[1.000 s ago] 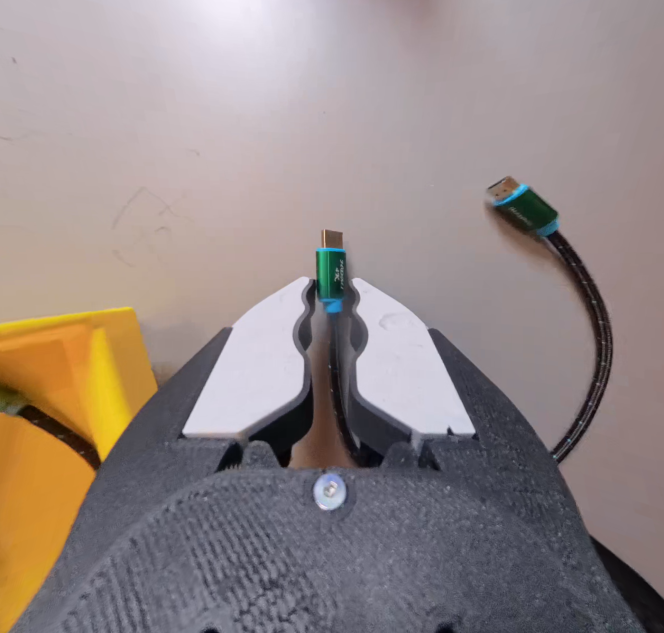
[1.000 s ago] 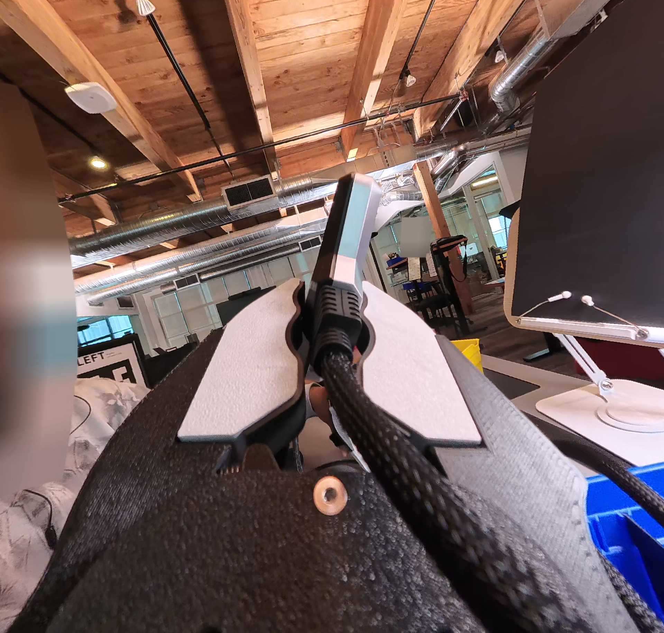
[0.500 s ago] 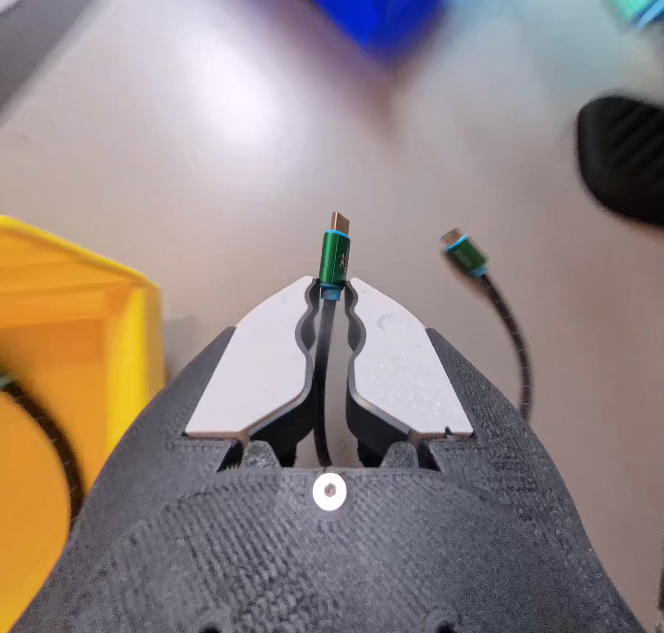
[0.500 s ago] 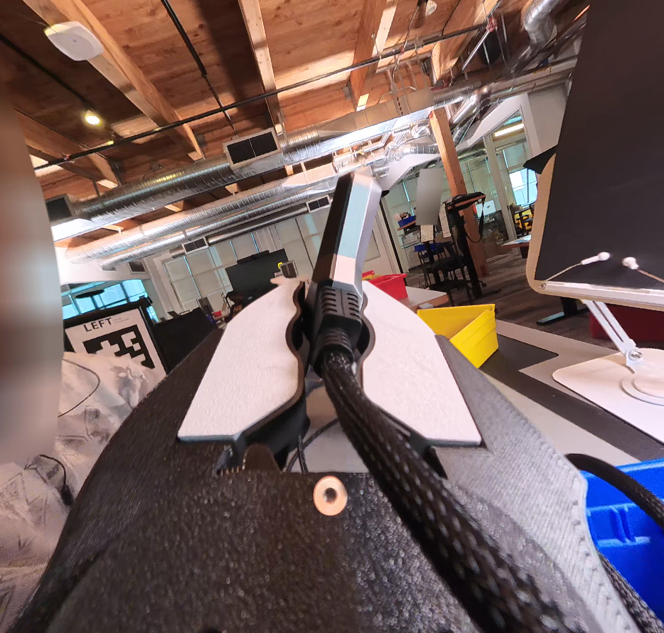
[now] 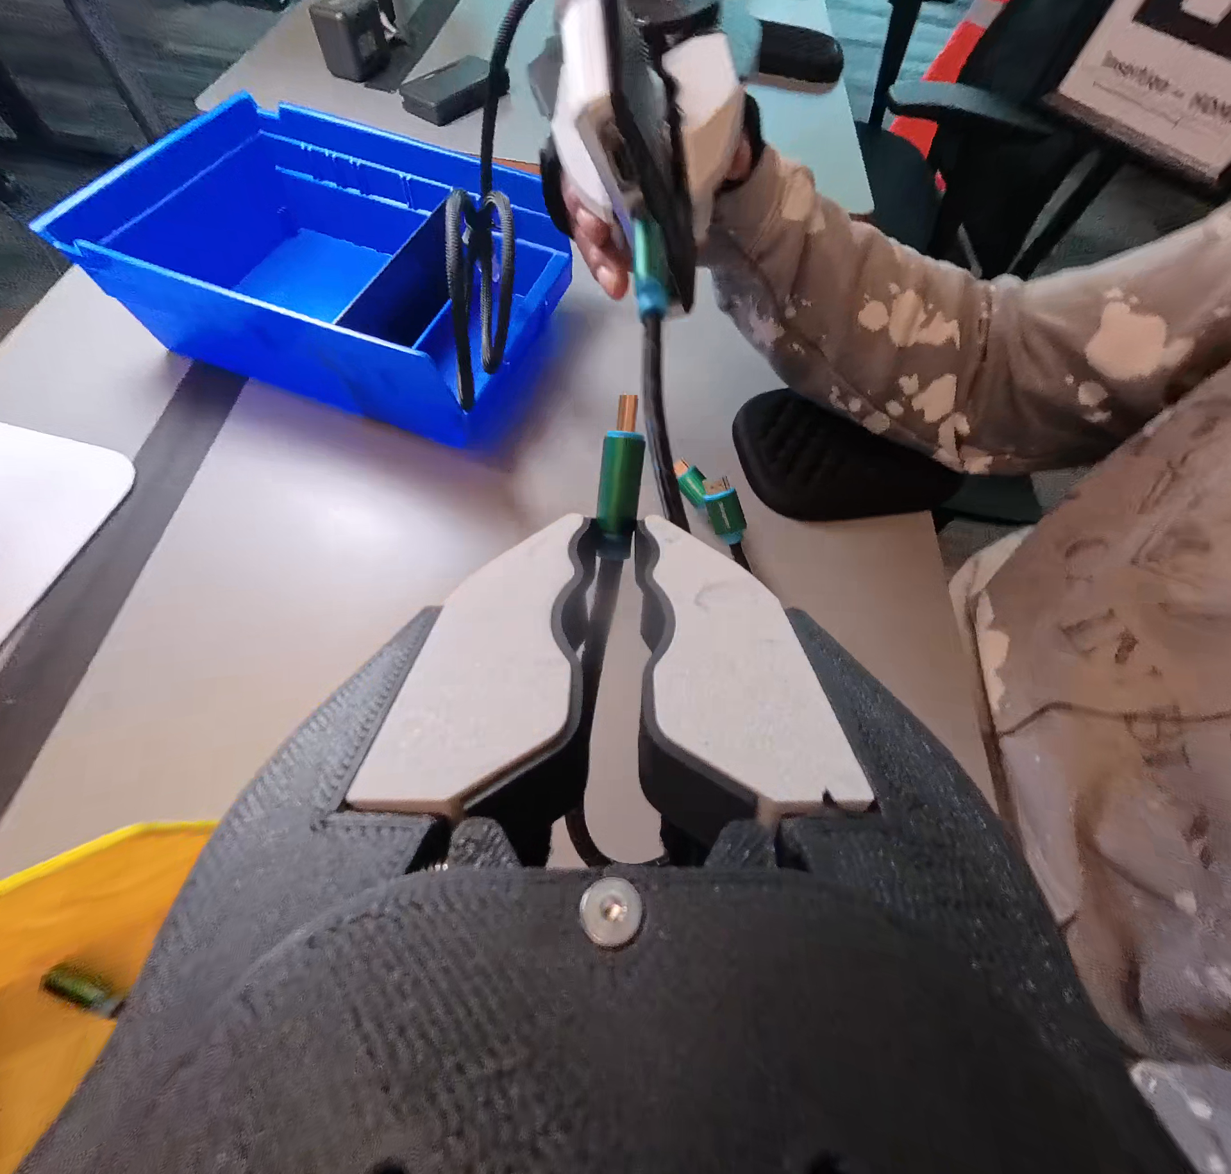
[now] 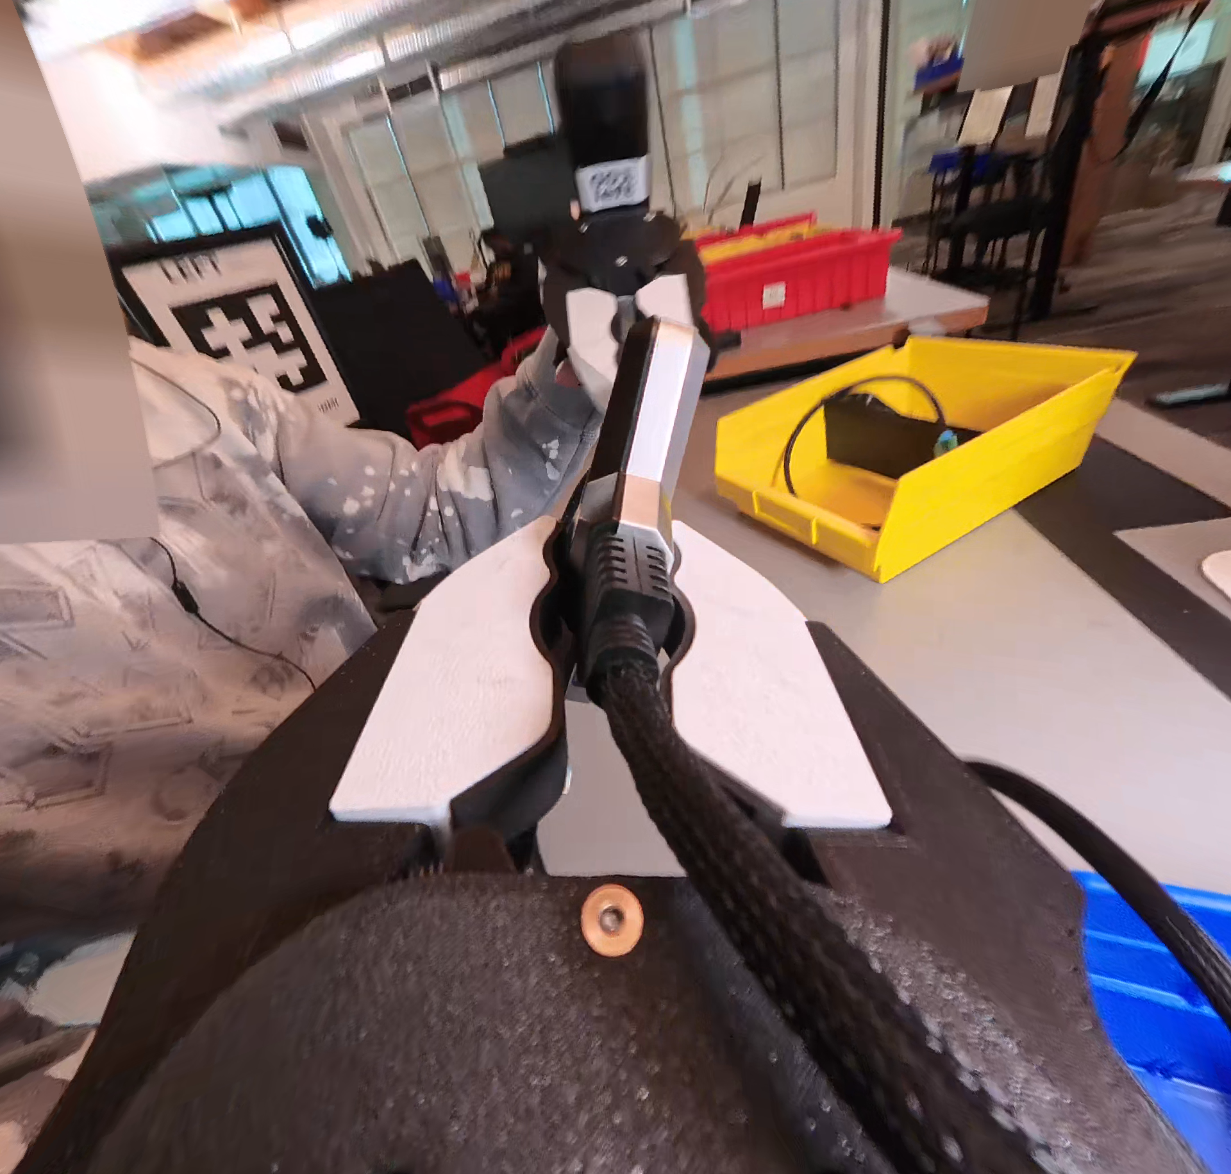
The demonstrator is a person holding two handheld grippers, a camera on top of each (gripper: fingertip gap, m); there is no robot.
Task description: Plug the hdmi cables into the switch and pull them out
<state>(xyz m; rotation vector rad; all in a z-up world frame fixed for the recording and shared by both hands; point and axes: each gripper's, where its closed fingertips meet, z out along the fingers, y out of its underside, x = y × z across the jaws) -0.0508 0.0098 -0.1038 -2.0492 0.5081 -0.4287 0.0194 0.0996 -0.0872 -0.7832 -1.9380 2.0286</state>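
A plug (image 5: pixel 619 476) juts forward from the left gripper (image 5: pixel 616 532) above the table (image 5: pixel 280 576). Ahead to its left a bin (image 5: pixel 220 302) sits on the table, cable (image 5: pixel 479 276) draped over its wall. Two loose plugs (image 5: pixel 723 509) lie just right of the gripper's tips; the right gripper (image 5: pixel 649 86) hangs above, beyond them.
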